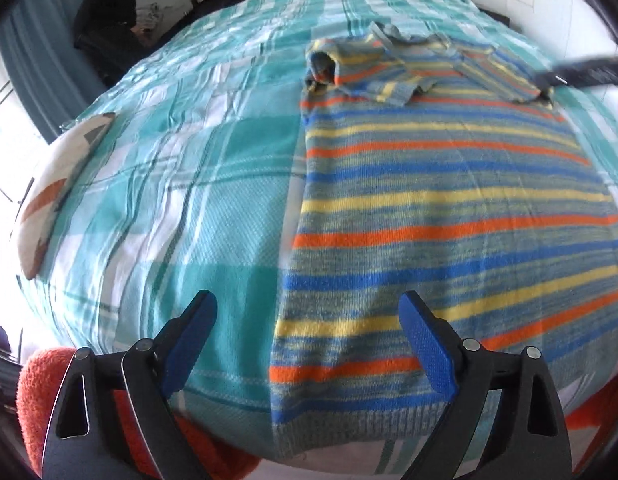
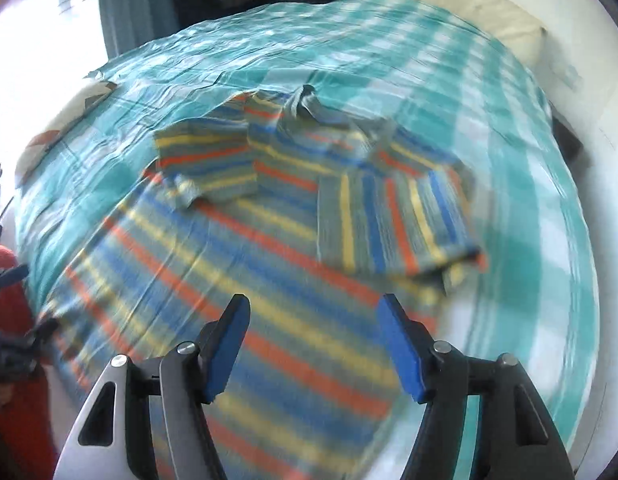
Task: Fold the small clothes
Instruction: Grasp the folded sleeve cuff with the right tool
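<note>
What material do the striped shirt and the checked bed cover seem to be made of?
Striped shirt: probably knitted yarn, soft and matte; ribbed hem and fuzzy, mottled stripes. Checked bed cover: probably thin woven cotton, matte; fine weave texture and sharp creases.

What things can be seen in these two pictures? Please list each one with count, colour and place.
striped sweater: one, grey with orange, blue and yellow stripes, flat on the bed, both sleeves folded in over the chest
bedsheet: one, teal and white check, covering the bed
cushion: one, white with orange and grey shapes, at the bed's left edge
pillow: one, cream, at the bed's far end
left claw: one, black with blue pads, open over the sweater's hem
right claw: one, black with blue pads, open above the sweater
</note>
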Available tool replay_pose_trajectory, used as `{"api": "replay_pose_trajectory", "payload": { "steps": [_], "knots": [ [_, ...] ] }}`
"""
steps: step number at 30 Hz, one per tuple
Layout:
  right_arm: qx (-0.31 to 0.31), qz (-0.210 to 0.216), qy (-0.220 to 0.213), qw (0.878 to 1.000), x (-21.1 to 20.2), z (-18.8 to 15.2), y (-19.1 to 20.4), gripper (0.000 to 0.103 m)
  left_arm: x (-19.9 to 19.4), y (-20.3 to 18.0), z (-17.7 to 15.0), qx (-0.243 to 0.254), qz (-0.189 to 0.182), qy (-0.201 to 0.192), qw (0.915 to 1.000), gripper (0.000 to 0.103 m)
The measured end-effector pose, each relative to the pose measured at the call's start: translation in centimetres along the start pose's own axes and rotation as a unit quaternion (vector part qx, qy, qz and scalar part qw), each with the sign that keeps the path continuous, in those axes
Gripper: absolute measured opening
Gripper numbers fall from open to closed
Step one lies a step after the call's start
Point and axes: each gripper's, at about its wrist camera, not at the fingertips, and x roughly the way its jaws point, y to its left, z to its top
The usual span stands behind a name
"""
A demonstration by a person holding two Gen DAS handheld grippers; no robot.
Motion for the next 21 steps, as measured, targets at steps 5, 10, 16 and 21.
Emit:
{"api": "replay_pose_trajectory", "payload": {
  "steps": [5,10,16,21],
  "knots": [
    [-0.029,-0.045,0.032,0.998,9.2,2.9,0.0,0.056,0.2,-1.1,-0.8,0.011,0.010,0.013,0.9998,0.093],
    [0.098,-0.050,-0.006,0.994,7.3,2.0,-6.5,0.004,0.5,-1.3,-0.9,0.012,0.006,0.016,0.9998,0.093],
    [0.326,-0.113,-0.057,0.937,-1.1,-5.8,-25.6,0.005,0.8,-1.6,-0.4,0.001,-0.016,0.021,0.9997,0.093],
    [0.428,-0.109,-0.034,0.896,-2.3,-14.2,-33.8,0.005,1.2,-2.9,-0.5,0.013,-0.021,0.025,0.9994,0.093]
  ]
}}
